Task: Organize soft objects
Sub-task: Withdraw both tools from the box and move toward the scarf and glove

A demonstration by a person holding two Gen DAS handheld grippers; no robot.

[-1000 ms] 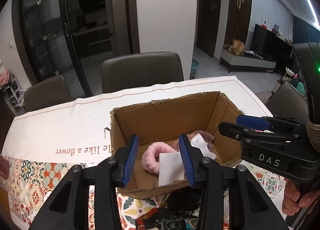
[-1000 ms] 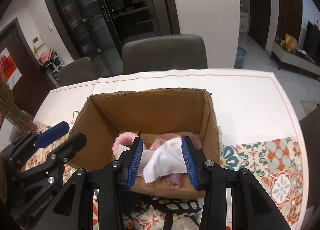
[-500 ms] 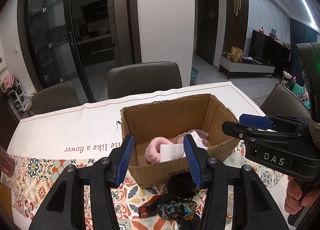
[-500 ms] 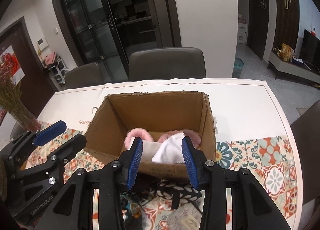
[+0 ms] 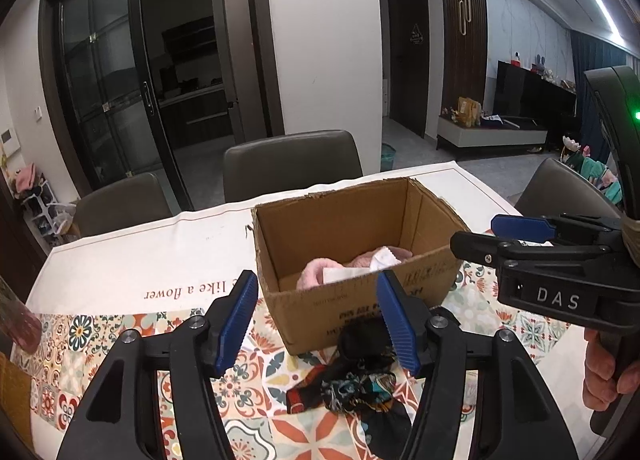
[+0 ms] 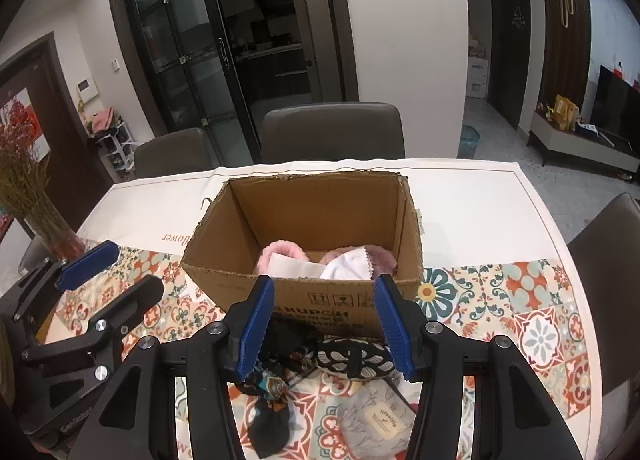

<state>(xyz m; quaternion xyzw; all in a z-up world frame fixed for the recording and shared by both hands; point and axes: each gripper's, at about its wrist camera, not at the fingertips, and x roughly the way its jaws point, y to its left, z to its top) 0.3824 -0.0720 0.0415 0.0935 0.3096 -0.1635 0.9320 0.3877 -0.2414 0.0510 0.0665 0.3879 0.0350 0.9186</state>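
Note:
An open cardboard box [image 5: 356, 302] [image 6: 320, 304] stands on the table and holds a pink fluffy band [image 5: 310, 274] [image 6: 276, 252] and white cloths [image 5: 384, 258] [image 6: 348, 270]. A dark patterned cloth bundle [image 5: 356, 376] [image 6: 276, 372] lies on the table in front of the box. A black-and-white patterned item [image 6: 352, 356] and a grey floral pouch [image 6: 376, 420] lie beside it. My left gripper [image 5: 318, 324] is open and empty above the dark bundle. My right gripper [image 6: 324, 330] is open and empty, held before the box; it also shows in the left wrist view [image 5: 516, 236].
The table carries a white cloth [image 6: 472, 204] and a patterned tile runner [image 6: 532, 324]. Chairs [image 6: 332, 132] stand at the far side and one [image 6: 608, 256] at the right. A vase of dried flowers [image 6: 52, 228] stands at the left edge.
Both grippers have pulled back from the box toward me and stayed open. The cloths stay in the box. The dark bundle and other soft items have come into view.

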